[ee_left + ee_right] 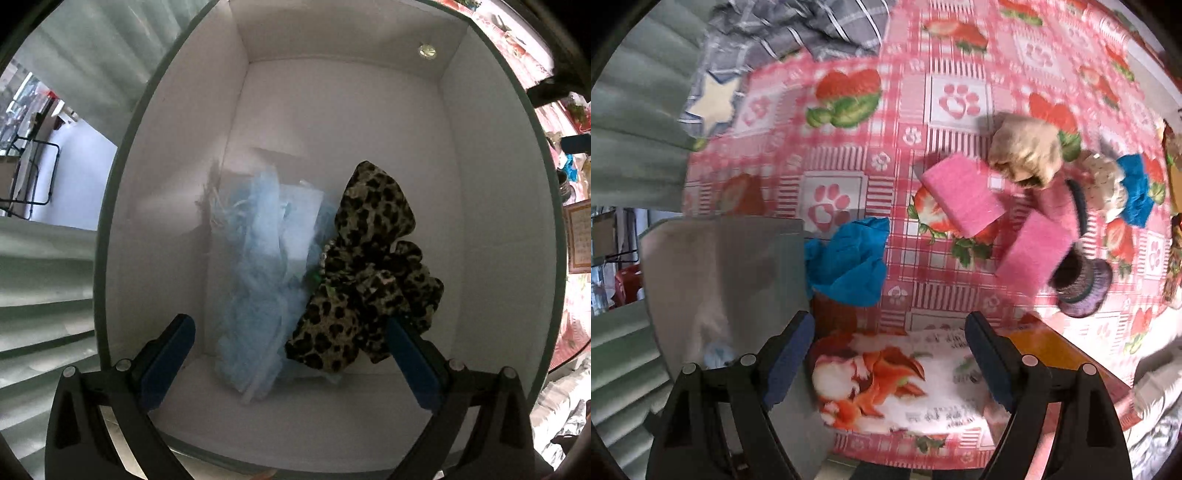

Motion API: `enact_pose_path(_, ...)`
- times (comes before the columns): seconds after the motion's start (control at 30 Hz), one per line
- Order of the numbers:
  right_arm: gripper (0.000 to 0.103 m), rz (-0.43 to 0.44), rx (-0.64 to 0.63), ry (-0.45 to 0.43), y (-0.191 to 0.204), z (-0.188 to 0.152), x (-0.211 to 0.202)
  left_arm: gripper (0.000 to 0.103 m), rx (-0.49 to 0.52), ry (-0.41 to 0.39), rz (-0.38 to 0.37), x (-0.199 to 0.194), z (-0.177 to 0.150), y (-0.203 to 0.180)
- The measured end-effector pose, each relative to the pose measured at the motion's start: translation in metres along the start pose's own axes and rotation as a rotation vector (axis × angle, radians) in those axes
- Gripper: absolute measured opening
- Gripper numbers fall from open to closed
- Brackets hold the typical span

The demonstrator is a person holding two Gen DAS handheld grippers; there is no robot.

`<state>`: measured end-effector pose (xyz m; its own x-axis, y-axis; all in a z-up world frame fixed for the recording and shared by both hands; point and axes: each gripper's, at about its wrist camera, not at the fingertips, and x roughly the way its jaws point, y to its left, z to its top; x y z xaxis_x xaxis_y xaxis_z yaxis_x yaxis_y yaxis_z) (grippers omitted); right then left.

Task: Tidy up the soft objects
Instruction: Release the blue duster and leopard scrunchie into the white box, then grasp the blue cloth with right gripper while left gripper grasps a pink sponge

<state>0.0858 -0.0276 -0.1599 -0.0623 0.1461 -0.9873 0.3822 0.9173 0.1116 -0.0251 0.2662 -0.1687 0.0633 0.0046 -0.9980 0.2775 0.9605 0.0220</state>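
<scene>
My left hand-held gripper [291, 354] looks down into a white box [491, 221]. Its jaws stand wide apart and grip nothing. Inside the box, a leopard-print cloth [365, 273] lies at 5 o'clock of centre, its lower edge just beside the right pad [410, 365]; I cannot tell whether they touch. A pale blue gauzy cloth [258, 273] lies against it at its 9 o'clock, running from mid-box toward the near wall.

My right hand-held gripper [890, 354] hangs over the worktop, which is covered by a pink checked cloth [849, 155] printed with paws and strawberries. Its jaws are also spread, empty. The view is blurred. Directly below the jaws lies a printed fabric [886, 384] with an orange motif. At 10 o'clock of the jaws sits a crumpled blue cloth [849, 258], touching the grey side of the box [727, 280] at the frame's 8 o'clock. Two pink sponges [964, 192] lie at 2 o'clock, close together. A beige plush [1027, 151] is just beyond them, a purple knitted roll [1082, 284] at 3 o'clock. A second blue item [1134, 188] lies near the right edge. A grey plaid cloth [783, 33] with a star lies at 11 o'clock.
</scene>
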Motion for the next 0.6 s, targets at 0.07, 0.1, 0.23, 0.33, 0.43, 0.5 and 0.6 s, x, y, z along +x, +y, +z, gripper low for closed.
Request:
enact_pose_path(0.07,0.085,-0.002,0.015,0.027,0.001,0.008,0.017,0.103,0.005,-0.012,0.0,-0.001,-0.004,-0.001)
enact_pose_path(0.1,0.085,-0.004,0.017,0.033,0.002,0.011,0.022,0.103,0.008,-0.014,0.001,-0.001,-0.006,0.0)
enact_pose_path(0.23,0.085,0.02,0.033,0.052,0.002,0.025,0.046,0.103,0.023,-0.029,0.015,-0.001,-0.013,0.0)
enact_pose_path(0.33,0.085,0.067,0.07,0.078,-0.003,0.032,0.066,0.103,0.023,-0.041,0.017,-0.002,-0.016,-0.002)
enact_pose_path(0.43,0.069,0.106,0.109,0.108,-0.01,0.03,0.081,0.103,0.039,-0.041,0.027,-0.001,-0.017,-0.004)
enact_pose_path(0.5,0.063,0.095,0.077,0.109,-0.004,0.027,0.087,0.103,0.046,-0.039,0.035,0.0,-0.02,-0.008)
enact_pose_path(0.6,0.006,0.079,-0.004,0.086,0.009,0.022,0.084,0.103,0.046,-0.034,0.043,0.001,-0.022,-0.009)
